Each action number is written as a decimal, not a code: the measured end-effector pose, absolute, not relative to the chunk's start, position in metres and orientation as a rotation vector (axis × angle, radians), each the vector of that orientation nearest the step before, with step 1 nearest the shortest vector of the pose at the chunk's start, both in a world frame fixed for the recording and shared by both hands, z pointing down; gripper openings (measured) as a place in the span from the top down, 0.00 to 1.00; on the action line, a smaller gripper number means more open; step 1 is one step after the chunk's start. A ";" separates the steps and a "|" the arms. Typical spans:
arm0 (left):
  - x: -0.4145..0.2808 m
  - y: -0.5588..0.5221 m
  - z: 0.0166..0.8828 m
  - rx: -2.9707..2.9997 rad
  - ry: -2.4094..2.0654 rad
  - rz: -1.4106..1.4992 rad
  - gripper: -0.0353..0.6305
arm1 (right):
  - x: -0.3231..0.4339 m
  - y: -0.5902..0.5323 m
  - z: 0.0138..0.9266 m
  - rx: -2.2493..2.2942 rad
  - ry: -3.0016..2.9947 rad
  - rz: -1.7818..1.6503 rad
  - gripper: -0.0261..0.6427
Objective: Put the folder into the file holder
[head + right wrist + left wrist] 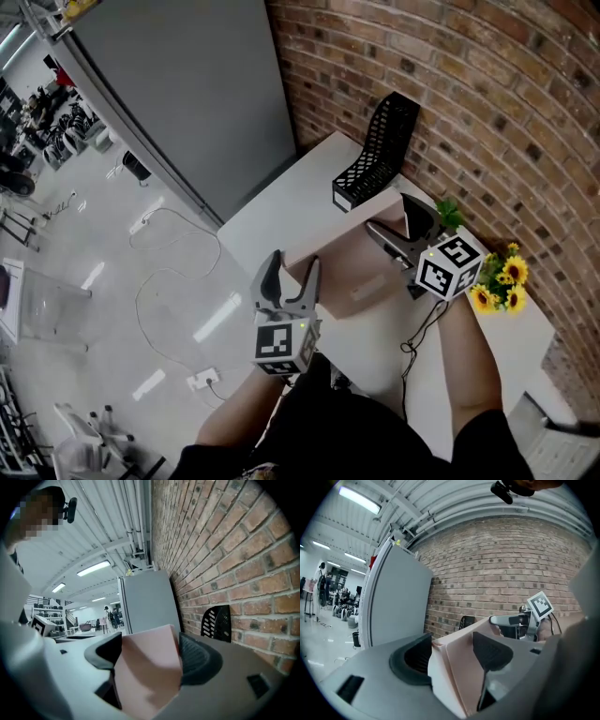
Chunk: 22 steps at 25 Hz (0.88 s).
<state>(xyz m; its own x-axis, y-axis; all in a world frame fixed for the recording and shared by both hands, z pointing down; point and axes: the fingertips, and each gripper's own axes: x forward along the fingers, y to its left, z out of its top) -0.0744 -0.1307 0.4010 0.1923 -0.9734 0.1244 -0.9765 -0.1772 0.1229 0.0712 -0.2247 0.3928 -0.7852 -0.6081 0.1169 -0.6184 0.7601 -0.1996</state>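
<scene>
Wide-spread fingers (200,660) of the left gripper (452,651) and right gripper (150,656) each clamp the thick pink folder (352,267), while only the head view shows it above the desk (281,211), near the black file holder (380,155).

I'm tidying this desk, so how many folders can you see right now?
1. The pink folder is over the table, its ends in the left claw and right claw. None shows in the holder, but its inside is partly hidden.
</scene>
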 end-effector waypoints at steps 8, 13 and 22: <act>-0.049 -0.113 0.389 2.376 -1.864 0.017 0.55 | 0.098 -0.207 0.387 1.018 -2.926 0.455 0.36; -0.032 -0.101 0.393 2.460 -1.864 0.064 0.56 | 0.116 -0.201 0.390 1.047 -2.934 0.601 0.33; -0.012 -0.091 0.389 2.529 -1.748 0.027 0.56 | 0.136 -0.191 0.402 1.062 -2.911 0.672 0.33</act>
